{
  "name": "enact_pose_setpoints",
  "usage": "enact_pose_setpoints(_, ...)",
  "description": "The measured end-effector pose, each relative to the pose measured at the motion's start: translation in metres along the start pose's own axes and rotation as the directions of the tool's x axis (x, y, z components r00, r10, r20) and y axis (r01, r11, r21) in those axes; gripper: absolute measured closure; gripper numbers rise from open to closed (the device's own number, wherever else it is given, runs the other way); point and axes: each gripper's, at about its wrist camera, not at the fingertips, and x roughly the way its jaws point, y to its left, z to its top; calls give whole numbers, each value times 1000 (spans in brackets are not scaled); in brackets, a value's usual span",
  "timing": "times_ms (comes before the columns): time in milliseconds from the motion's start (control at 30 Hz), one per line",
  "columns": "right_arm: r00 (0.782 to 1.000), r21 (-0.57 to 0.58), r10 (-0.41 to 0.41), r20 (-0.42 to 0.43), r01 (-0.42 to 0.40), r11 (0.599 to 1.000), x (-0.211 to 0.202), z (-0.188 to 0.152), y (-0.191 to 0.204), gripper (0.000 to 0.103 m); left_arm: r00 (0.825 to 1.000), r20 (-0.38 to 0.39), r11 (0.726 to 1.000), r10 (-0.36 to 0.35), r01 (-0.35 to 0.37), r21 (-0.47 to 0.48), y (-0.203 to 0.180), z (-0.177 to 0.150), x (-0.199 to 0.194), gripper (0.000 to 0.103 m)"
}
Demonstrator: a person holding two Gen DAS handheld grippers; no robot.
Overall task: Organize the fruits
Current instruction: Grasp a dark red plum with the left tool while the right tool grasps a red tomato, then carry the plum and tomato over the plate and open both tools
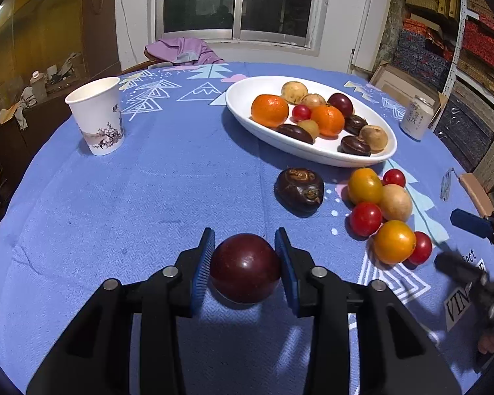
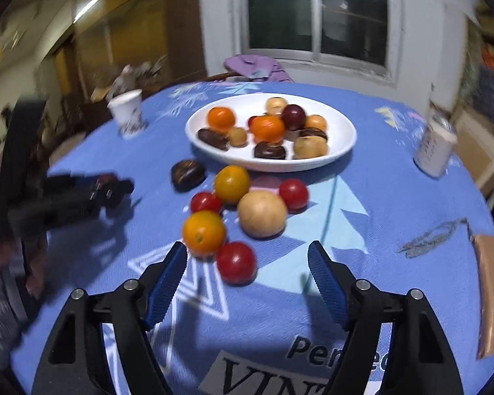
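A lived-in home room: blue-clothed tabletop (image 1: 148,191), sliding window (image 1: 237,3), wooden cabinet (image 1: 33,33), and shelves (image 1: 471,33) stacked with patterned boxes.

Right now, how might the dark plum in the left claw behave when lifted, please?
The plum looks round and glossy, so it may slip or rotate between the pads. It appears firm, probably keeping its shape. If released on the cloth, it would likely roll.

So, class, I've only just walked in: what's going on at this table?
A person with two handheld grippers is sorting fruit on a blue tablecloth. The left gripper has its jaws shut on a round dark red plum. The right gripper, jaws open and empty, approaches a small red tomato. An oval white dish already holds many fruits.
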Motion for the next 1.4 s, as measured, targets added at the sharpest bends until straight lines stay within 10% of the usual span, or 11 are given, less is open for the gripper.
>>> enact_pose_setpoints(300, 999, -45, -1, -53, -1, 999, 14, -4, 5, 66, 999, -32, 1000, 6, -6, 12, -2, -5, 9, 65)
enact_pose_setpoints(933, 997, -9, 24, -76, -25, 1000, 21, -2, 3, 72, 999, -39, 1000, -8, 8, 3, -1, -6, 11, 65)
enact_pose_setpoints(1400, 998, 167, 9, 62, -20, 986, -16, 18, -48, 72, 995, 32, 995, -91, 92, -33, -4, 16, -12, 65)
